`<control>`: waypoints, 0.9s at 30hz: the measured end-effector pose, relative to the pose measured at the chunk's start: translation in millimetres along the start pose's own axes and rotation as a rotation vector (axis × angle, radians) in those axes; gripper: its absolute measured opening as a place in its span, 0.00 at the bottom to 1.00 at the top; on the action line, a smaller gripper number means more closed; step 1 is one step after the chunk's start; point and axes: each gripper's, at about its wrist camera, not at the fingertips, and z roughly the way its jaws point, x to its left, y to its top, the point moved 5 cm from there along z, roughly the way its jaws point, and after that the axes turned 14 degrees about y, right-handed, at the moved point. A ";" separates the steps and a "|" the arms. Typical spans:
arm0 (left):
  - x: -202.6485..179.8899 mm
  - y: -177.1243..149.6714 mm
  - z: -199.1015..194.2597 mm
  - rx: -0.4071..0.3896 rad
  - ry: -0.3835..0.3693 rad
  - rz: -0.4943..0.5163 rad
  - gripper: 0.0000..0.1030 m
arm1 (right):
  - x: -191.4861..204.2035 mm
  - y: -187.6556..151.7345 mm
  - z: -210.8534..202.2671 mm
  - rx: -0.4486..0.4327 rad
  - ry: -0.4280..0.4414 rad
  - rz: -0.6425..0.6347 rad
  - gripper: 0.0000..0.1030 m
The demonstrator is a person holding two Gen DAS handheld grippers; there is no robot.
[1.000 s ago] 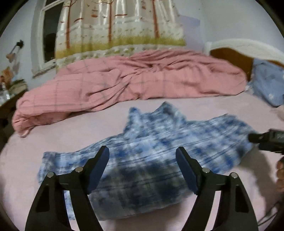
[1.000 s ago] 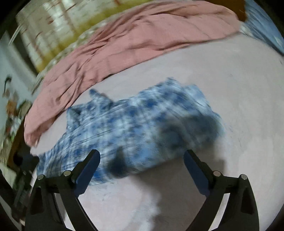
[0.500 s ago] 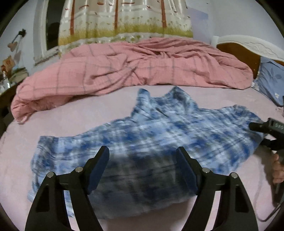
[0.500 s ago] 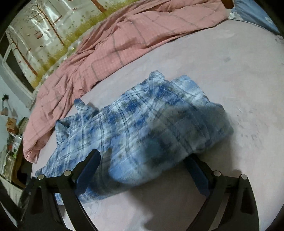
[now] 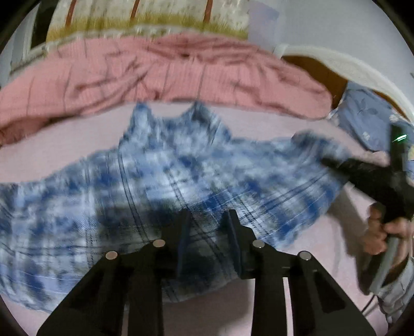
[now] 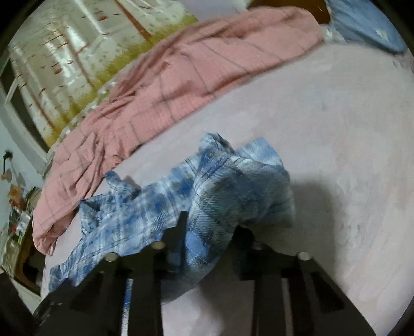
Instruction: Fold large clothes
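- Blue-and-white plaid flannel shirt (image 5: 181, 181) lies spread on the pale pink bed sheet (image 5: 64, 139), collar at the far side from both sets of fingers, body running crosswise between them.
- Left gripper (image 5: 208, 232): fingers drawn close together with the near hem of the shirt bunched between them; reads as a pinch on the cloth. Motion blur softens the fabric edges, so the depth of the bite is uncertain.
- Right gripper (image 6: 207, 232): fingers likewise closed in on the shirt's end; fabric is gathered and humped up just ahead of the fingertips, draping over them.
- In the left wrist view the right gripper sits at the shirt's far right end, held by a bare hand (image 5: 380, 232).
- Beyond the shirt: crumpled pink checked duvet (image 5: 160, 69), well apart from the fingers. Blue pillow (image 6: 362, 20) at the headboard side; patterned curtain (image 6: 77, 56) behind.
- Progress, judged: early. Shirt is still a single open layer, no crisp fold line seen; only the right end is lifted and rumpled.
- Remaining, judged: carry the pinched edges over to make the first fold, flatten, then repeat to a compact stack.
- Risk: a shallow pinch may let the cloth slip during the lift.
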 end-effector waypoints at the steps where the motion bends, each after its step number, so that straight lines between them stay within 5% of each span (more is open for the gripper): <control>1: 2.0 -2.1 9.1 0.044 -0.002 -0.013 0.26 | 9.1 2.5 -4.1 -0.019 0.008 -0.044 0.20; 9: -2.2 -6.7 18.3 0.077 0.035 0.002 0.26 | 87.5 14.4 -48.3 -0.126 0.161 -0.243 0.14; 13: 6.7 -8.1 17.7 0.075 -0.020 -0.047 0.26 | 134.4 17.9 -59.0 -0.140 0.220 -0.313 0.14; 19: 22.5 -2.1 -6.5 0.008 -0.034 -0.102 0.20 | 198.9 22.9 -55.7 -0.136 0.324 -0.302 0.14; 22: 41.6 15.0 -31.4 -0.116 0.005 -0.148 0.19 | 227.3 17.8 -54.5 -0.142 0.365 -0.317 0.14; 24: 44.5 16.4 -22.8 -0.053 0.013 -0.126 0.15 | 238.9 11.1 -53.4 -0.139 0.407 -0.312 0.14; 25: 48.4 14.0 -15.0 0.008 0.037 -0.104 0.04 | 242.5 7.5 -52.3 -0.133 0.422 -0.317 0.14; 27: 76.8 14.9 -26.8 -0.004 0.124 -0.151 0.02 | 250.2 -3.8 -48.2 -0.116 0.431 -0.361 0.14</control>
